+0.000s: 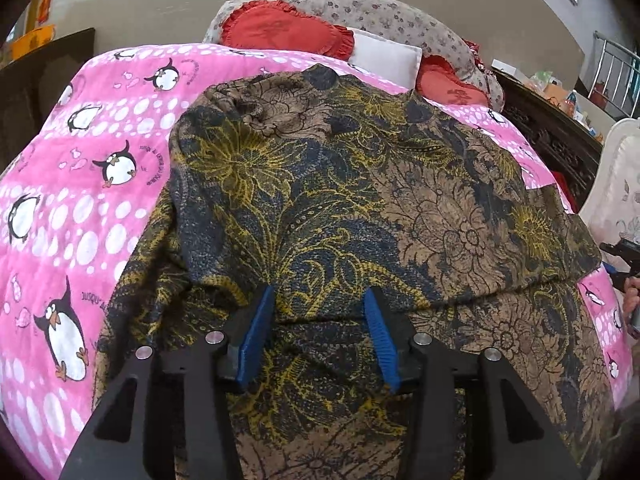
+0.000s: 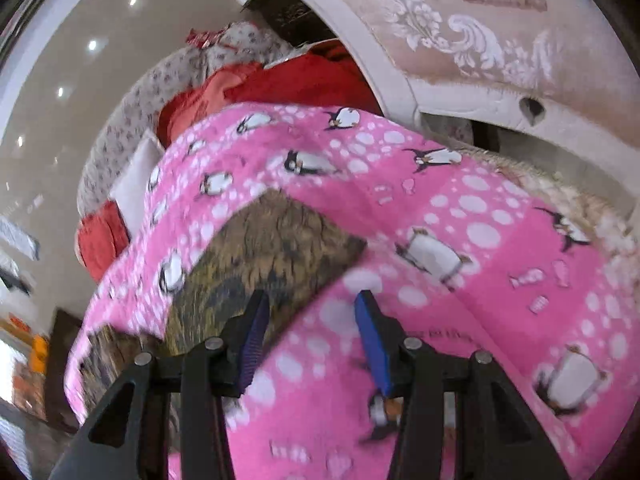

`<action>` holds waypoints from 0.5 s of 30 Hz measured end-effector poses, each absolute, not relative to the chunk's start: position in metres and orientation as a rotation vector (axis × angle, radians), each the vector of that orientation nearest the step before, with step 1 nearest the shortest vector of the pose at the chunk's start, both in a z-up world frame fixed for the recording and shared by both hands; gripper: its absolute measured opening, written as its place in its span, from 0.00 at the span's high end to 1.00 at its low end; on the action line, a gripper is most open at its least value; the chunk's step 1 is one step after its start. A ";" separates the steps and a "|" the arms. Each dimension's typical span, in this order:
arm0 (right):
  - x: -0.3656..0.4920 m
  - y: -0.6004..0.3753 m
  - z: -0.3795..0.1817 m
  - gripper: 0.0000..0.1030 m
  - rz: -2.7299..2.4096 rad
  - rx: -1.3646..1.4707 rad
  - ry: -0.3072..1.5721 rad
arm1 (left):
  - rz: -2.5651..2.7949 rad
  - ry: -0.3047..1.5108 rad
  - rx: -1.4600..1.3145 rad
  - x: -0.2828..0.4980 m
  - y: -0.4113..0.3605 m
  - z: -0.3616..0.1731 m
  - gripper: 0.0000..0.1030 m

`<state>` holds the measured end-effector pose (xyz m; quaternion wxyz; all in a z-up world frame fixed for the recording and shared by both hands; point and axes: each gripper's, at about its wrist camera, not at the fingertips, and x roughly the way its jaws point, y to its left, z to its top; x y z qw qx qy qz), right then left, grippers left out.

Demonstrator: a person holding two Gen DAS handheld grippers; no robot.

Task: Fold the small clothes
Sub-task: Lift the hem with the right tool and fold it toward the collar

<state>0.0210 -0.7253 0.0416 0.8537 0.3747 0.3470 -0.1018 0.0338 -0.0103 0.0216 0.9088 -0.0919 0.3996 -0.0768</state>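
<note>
A brown, navy and yellow floral garment lies spread on a pink penguin blanket, with a folded layer across its near part. My left gripper hovers over that fold, its blue pads apart and no cloth pinched between them. In the blurred right wrist view, my right gripper is open over the pink blanket, beside a corner of the garment. Nothing sits between its fingers. A dark part of the right gripper and a hand show at the left wrist view's right edge.
Red frilled pillows, a floral pillow and a white pillow are piled at the bed's far end. Dark carved furniture and a pale ornate bed board stand along the right side.
</note>
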 end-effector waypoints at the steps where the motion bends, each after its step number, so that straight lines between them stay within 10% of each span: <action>1: 0.024 -0.728 0.040 0.53 -0.217 0.813 0.712 | -0.158 0.824 -0.190 0.033 -0.010 0.021 0.73; 3: 0.033 -0.731 0.032 0.56 -0.221 0.867 0.694 | -0.158 0.825 -0.190 0.034 -0.010 0.021 0.73; 7: 0.045 -0.726 0.037 0.92 -0.259 0.838 0.702 | -0.160 0.824 -0.197 0.034 -0.010 0.020 0.73; 15: 0.016 -0.688 0.168 0.93 -0.287 0.556 0.432 | -0.177 0.817 -0.234 0.033 -0.005 0.021 0.73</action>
